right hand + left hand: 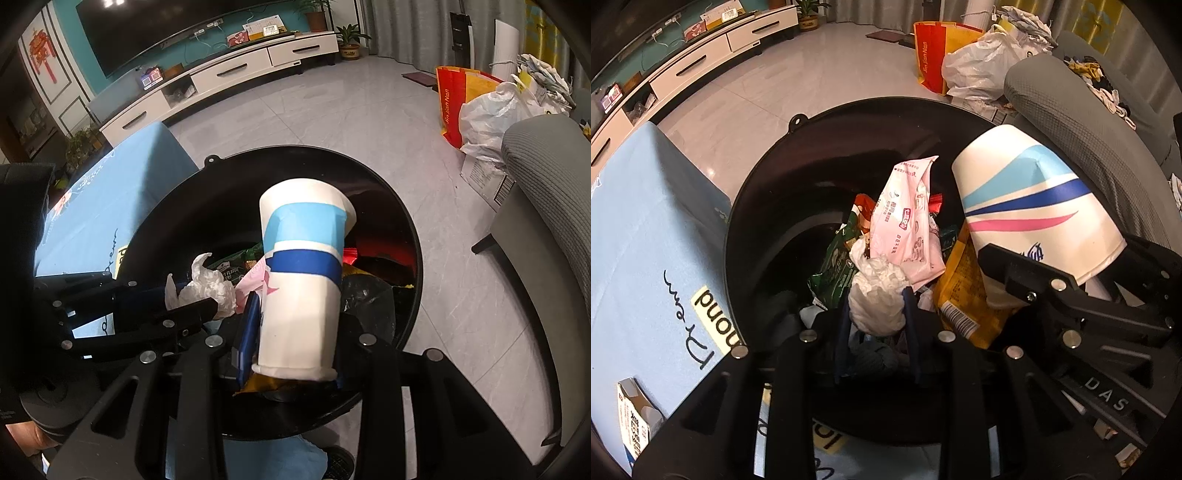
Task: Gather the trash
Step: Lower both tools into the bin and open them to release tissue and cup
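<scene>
A crumpled white tissue (pixel 877 295) sits clamped in the left gripper (pixel 876 314) above the black trash bin (pixel 757 206). Beside it, the right gripper (pixel 295 332) is closed on a striped paper cup (pixel 301 273), base forward, over the wrappers inside, near the bin's counter-side (pixel 639 236) rim.

Our left gripper (pixel 877 314): matte black frame of flat, angled plates with slotted cut-outs, fastened by round silver bolt heads. Its fingers (pixel 843 332) are thin, dark blue strips.

Our right gripper (pixel 295 332): the same black plate frame, silver bolt heads along the arms, and blue fingers (pixel 248 332). From the left wrist camera we read pale raised letters "DAS" on one of its black side bars, beside a small hex screw and further silver bolts.

Low in the right wrist view's left corner, a patch of bare skin shows.
</scene>
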`<state>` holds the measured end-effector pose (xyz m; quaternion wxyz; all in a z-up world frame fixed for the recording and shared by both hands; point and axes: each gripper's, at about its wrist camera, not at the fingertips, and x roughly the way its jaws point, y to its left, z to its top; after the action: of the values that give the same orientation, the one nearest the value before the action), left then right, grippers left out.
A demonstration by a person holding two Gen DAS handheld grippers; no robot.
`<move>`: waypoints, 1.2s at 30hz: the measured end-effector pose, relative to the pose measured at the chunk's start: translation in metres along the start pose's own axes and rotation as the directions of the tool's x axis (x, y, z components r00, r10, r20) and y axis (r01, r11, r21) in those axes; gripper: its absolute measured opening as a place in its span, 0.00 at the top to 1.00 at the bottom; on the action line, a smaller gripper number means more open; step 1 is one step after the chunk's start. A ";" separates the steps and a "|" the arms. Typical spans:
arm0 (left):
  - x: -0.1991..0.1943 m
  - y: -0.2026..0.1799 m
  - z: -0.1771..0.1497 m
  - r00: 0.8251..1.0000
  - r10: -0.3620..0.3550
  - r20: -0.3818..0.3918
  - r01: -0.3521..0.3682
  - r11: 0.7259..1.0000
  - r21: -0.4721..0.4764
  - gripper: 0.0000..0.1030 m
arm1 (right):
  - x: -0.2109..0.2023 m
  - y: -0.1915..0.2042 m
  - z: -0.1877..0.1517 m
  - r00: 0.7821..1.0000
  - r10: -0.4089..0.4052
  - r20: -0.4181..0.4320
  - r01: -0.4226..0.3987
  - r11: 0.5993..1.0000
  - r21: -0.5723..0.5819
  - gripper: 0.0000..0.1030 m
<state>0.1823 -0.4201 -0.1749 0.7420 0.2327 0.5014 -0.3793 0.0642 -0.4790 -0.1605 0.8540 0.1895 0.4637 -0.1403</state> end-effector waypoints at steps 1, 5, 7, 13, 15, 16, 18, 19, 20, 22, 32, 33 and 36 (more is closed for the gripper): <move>0.000 0.000 0.000 1.000 0.001 0.000 -0.001 1.000 0.001 0.71 | -0.001 0.000 0.000 1.000 -0.001 0.002 0.001 1.000 0.000 0.67; -0.002 -0.001 -0.002 1.000 0.023 0.005 -0.023 1.000 0.003 0.63 | -0.003 -0.001 -0.001 1.000 -0.002 0.004 0.002 1.000 0.003 0.67; -0.003 -0.002 -0.002 1.000 0.021 0.007 -0.021 1.000 0.001 0.62 | -0.004 -0.002 -0.001 1.000 -0.003 0.006 0.003 1.000 0.004 0.66; -0.006 -0.002 -0.002 0.999 0.039 0.015 -0.039 0.999 0.015 0.49 | -0.008 -0.002 -0.001 1.000 -0.011 0.016 0.011 1.000 0.007 0.61; -0.008 -0.002 -0.001 0.999 0.040 0.018 -0.041 0.999 0.016 0.47 | -0.010 -0.004 0.000 1.000 -0.013 0.018 0.013 1.000 0.009 0.58; -0.008 -0.002 -0.002 0.999 0.040 0.019 -0.040 0.999 0.016 0.46 | -0.010 -0.004 0.000 1.000 -0.013 0.018 0.012 1.000 0.011 0.57; -0.008 -0.002 -0.002 0.999 0.039 0.019 -0.040 0.999 0.016 0.46 | -0.012 -0.005 0.000 1.000 -0.016 0.020 0.016 1.000 0.012 0.54; -0.008 -0.001 -0.002 0.999 0.038 0.020 -0.038 0.999 0.017 0.46 | -0.013 -0.006 0.000 1.000 -0.016 0.020 0.016 1.000 0.013 0.54; -0.008 -0.001 -0.002 0.999 0.036 0.020 -0.037 0.999 0.017 0.45 | -0.014 -0.006 0.000 1.000 -0.016 0.021 0.016 1.000 0.014 0.52; -0.009 -0.002 -0.003 0.999 0.037 0.023 -0.037 0.999 0.018 0.40 | -0.018 -0.006 0.000 0.999 -0.023 0.028 0.023 1.000 0.016 0.47; -0.052 0.008 -0.008 0.992 0.015 0.126 -0.012 1.000 -0.025 0.07 | -0.069 -0.011 -0.004 0.991 0.006 0.136 -0.014 0.998 0.061 0.22; -0.058 0.009 -0.010 0.990 0.005 0.140 0.000 0.999 -0.035 0.05 | -0.074 -0.012 -0.004 0.989 0.008 0.149 -0.018 0.998 0.066 0.21; -0.071 0.013 -0.018 0.986 0.001 0.167 0.011 0.998 -0.067 0.03 | -0.092 -0.012 -0.010 0.984 0.027 0.178 -0.044 0.995 0.095 0.19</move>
<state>0.1672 -0.3761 -0.1166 0.7880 0.1734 0.4506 -0.3820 0.0028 -0.4792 -0.0904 0.8837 0.2264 0.3755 -0.1640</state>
